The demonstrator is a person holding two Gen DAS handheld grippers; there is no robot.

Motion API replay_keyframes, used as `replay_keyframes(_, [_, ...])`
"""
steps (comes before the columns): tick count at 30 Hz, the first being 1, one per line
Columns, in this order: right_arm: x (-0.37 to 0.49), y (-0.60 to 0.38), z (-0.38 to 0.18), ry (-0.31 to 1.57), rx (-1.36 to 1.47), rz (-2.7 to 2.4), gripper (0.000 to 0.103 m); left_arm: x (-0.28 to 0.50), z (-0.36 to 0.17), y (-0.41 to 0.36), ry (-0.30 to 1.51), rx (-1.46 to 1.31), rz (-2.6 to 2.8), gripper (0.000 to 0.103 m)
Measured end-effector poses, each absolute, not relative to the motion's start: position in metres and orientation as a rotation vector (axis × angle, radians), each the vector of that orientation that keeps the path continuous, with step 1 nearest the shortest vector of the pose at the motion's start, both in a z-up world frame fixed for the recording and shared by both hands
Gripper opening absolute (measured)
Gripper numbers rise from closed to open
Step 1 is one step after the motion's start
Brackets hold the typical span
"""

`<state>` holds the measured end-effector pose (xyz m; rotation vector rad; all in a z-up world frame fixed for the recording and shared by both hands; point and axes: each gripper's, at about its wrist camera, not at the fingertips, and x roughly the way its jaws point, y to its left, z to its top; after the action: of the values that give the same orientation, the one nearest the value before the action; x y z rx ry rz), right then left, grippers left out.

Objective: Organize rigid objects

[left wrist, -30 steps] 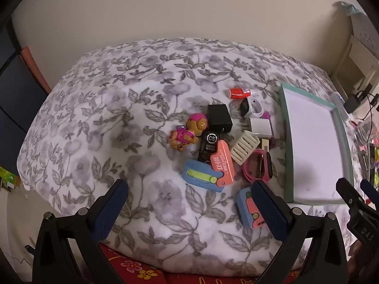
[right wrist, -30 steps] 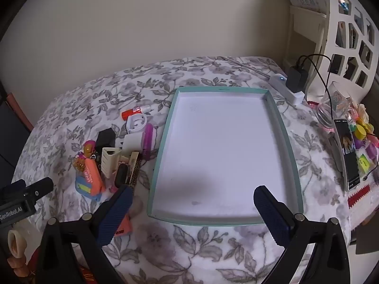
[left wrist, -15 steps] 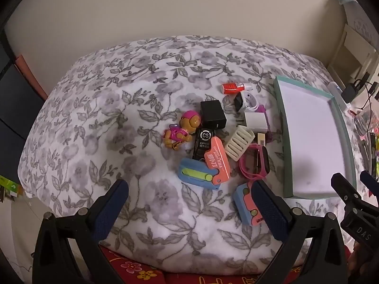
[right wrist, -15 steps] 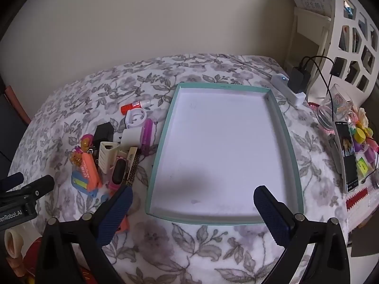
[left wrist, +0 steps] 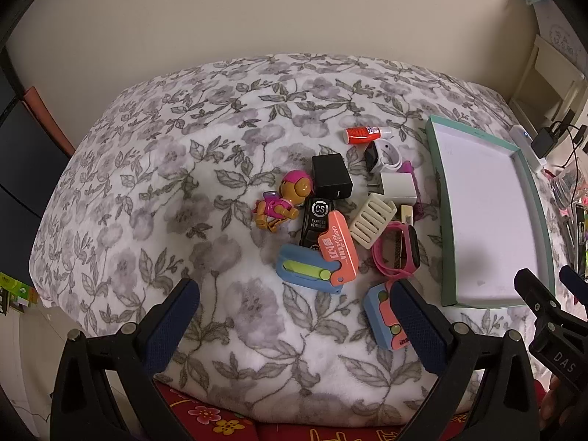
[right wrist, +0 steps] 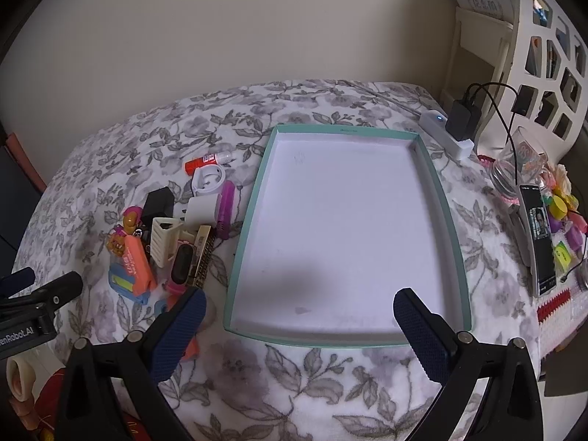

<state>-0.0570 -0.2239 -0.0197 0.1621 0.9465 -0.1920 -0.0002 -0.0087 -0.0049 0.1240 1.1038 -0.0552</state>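
Floral bedding (left wrist: 220,191) covers a soft bed, small rigid toys (left wrist: 341,220) heaped just beside the empty teal tray (right wrist: 250,220). Both left gripper (left wrist: 294,312) and right gripper (right wrist: 299,316) hover, jaws spread. Overlapping pieces may drag neighbours; the yielding blanket could let them tip.

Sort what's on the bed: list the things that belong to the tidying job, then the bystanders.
Job: teal tray, dog figure, black charger, pink watch, orange knife toy, glue bottle.
Bystanders: phone, power strip, glass jar.
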Motion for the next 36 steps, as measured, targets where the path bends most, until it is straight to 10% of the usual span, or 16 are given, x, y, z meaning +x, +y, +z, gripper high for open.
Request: replay_keyframes(36, [-0.047, -0.216, -0.016, 0.974, 0.144, -0.156, 0.103, 0.014, -0.012, -0.006, 1.164, 0.104, -0.006, 0.103])
